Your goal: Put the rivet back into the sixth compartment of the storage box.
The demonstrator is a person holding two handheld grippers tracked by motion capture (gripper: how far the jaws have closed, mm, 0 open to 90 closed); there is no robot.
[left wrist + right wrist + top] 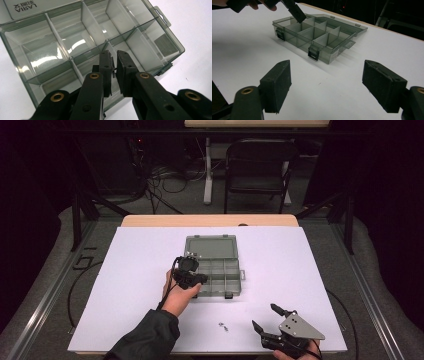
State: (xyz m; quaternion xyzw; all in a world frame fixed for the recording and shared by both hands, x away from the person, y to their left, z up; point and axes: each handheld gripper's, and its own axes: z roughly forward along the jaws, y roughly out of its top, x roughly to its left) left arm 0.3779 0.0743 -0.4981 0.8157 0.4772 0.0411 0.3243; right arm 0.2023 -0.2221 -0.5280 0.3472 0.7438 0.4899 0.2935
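Bright overhead light on the white table (140,270), dark surroundings, slight blur.

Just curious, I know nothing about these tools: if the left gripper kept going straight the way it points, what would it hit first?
Probably the box: the left gripper, pinching a tiny part, points down into its near compartments. Depth is hard to judge, so floor or divider first is unclear.

The open compartment box (216,270) stands near the middle of the bench (140,250), with its lid lying flat toward the far edge. The left hand-held gripper (114,65) hangs over its near-left compartments. Thin dividers (88,23) split the inside. Small parts (223,325) lie near the front edge. The left and right sides are bare.
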